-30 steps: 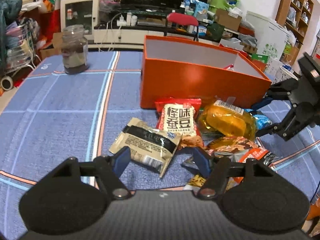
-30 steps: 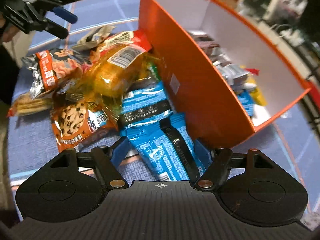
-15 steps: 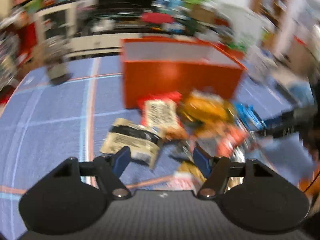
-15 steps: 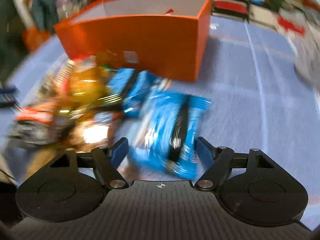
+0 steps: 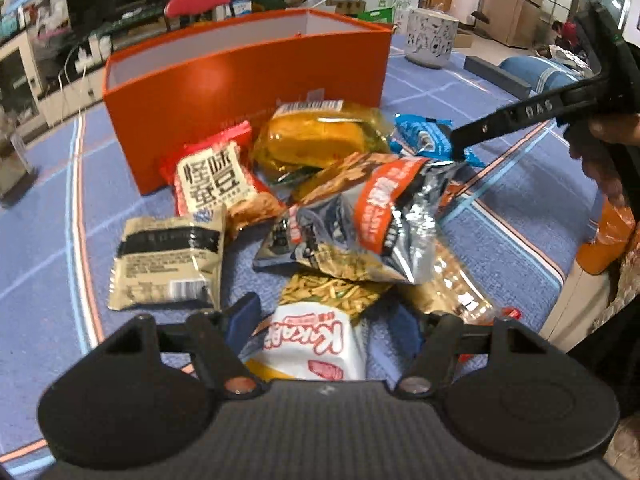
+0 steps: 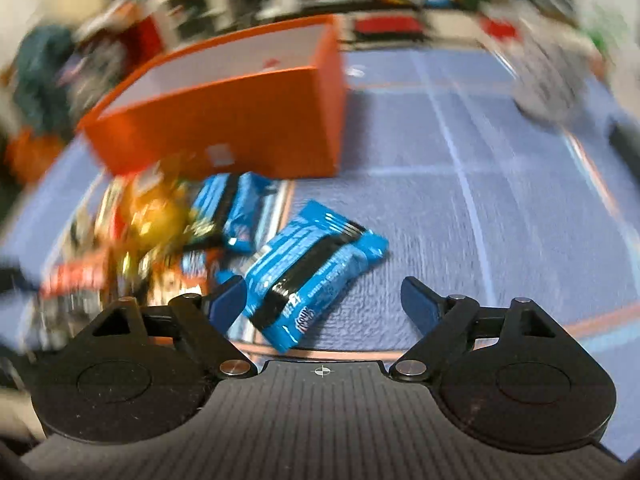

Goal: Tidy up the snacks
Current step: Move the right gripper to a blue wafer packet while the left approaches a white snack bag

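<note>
Snacks lie heaped on the blue cloth (image 5: 500,216) in front of the orange box (image 5: 240,80), which stands open-topped w/ its long wall facing me so packets can drop in from above. My left gripper (image 5: 324,320) has its fingers spread either side of a white-and-red Kaka snack bag (image 5: 316,344) at the heap's near edge, farthest from the box; not pinched yet, just straddled. Beyond it, toward the box: silver-and-orange peanut bag (image 5: 360,224), tan packet w/ black band (image 5: 168,256), red broad-bean packet (image 5: 216,178), yellow-wrapped cake (image 5: 320,136) nearly touching the box wall. My right gripper (image 6: 322,300) is also spread wide and holds nothing. A blue wafer packet (image 6: 312,272) lies between its fingers, nearer the left one, apart from the heap and short of the box's corner; prob the easiest grab since nothing overlaps it. Right view is blurred, so box contents unclear. Another blue packet (image 6: 232,208) sits closer to the box.
</note>
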Demonstrator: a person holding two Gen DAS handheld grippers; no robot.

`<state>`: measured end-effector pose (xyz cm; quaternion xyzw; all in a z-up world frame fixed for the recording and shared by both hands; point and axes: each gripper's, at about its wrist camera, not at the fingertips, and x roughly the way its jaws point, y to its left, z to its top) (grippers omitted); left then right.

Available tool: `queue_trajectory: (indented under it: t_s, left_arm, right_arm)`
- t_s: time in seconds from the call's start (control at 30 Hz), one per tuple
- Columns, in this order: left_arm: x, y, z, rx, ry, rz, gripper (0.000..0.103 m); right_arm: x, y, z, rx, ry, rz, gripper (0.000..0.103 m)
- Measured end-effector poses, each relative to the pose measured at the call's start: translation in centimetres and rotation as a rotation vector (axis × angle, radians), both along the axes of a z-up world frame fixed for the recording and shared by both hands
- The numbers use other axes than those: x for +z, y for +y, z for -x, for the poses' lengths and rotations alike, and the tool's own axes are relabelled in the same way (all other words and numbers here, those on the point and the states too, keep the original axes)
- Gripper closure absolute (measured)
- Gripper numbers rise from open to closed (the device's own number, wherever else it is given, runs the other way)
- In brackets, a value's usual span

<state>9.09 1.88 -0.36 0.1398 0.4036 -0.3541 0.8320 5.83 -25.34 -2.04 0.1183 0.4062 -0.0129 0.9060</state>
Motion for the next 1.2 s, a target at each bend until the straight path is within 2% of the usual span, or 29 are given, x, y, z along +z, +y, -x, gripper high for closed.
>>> queue_trajectory:
  t_s: [0.1, 0.2, 0.3, 0.4, 0.47, 0.5, 0.57, 0.67, 0.73, 0.77, 0.87, 0.93, 1.1, 1.13, 1.2]
  left_arm:
    - [-0.6, -0.3, -0.7, 0.035, 0.031, 0.014, 0.033]
    - [-0.7, -0.4, -0.2, 0.065, 0.010, -0.001, 0.033]
    - [-0.8, 0.0, 0.7, 0.105, -0.028, -0.036, 0.033]
    - [-0.7, 1.3, 1.3, 0.150, -0.025, -0.035, 0.033]
    - [-0.7, 2.2, 1.3, 0.198, -0.017, -0.039, 0.033]
    - [-0.5, 2.5, 1.2, 0.225, -0.009, -0.039, 0.037]
    - [-0.4, 2.8, 1.1, 0.240, 0.002, -0.021, 0.044]
    - [-0.2, 2.2, 1.4, 0.201, -0.003, 0.004, 0.045]
    - [-0.2, 1.5, 1.6, 0.171, -0.010, 0.007, 0.039]
    - [-0.3, 1.1, 1.6, 0.165, -0.006, 0.008, 0.032]
    - [-0.4, 0.4, 1.6, 0.167, 0.010, 0.006, 0.031]
    - [-0.4, 0.3, 1.8, 0.167, 0.011, 0.005, 0.031]
    - [-0.7, 0.6, 1.9, 0.196, 0.006, -0.008, 0.031]
    - [-0.7, 0.6, 1.9, 0.209, 0.005, -0.011, 0.029]
    - [-0.7, 0.6, 1.9, 0.237, -0.005, -0.019, 0.019]
  right_arm:
    - [-0.5, 0.9, -0.5, -0.101, 0.001, -0.024, 0.026]
    - [-0.9, 2.2, -1.3, -0.173, -0.004, -0.018, 0.027]
    - [-1.7, 4.3, -2.5, -0.161, -0.002, 0.027, 0.033]
    - [-2.1, 5.9, -2.9, -0.149, -0.007, 0.132, 0.040]
    - [-2.0, 6.1, -2.5, -0.125, -0.010, 0.157, 0.043]
    - [-1.9, 6.0, -2.4, -0.113, -0.010, 0.163, 0.048]
    - [-1.7, 5.4, -2.2, -0.105, -0.017, 0.155, 0.050]
    - [-1.9, 4.3, -2.4, -0.100, -0.026, 0.122, 0.050]
    - [-2.0, 4.2, -2.2, -0.099, -0.034, 0.116, 0.049]
    - [-2.1, 4.4, -2.2, -0.097, -0.036, 0.123, 0.049]
    - [-2.5, 4.8, -2.4, -0.078, -0.037, 0.149, 0.047]
    - [-2.5, 5.0, -2.4, -0.076, -0.032, 0.168, 0.051]
    - [-2.5, 4.9, -2.5, -0.079, -0.032, 0.178, 0.053]
    - [-2.5, 5.0, -2.5, -0.077, -0.031, 0.184, 0.053]
    - [-2.6, 5.3, -2.4, -0.068, -0.031, 0.201, 0.053]
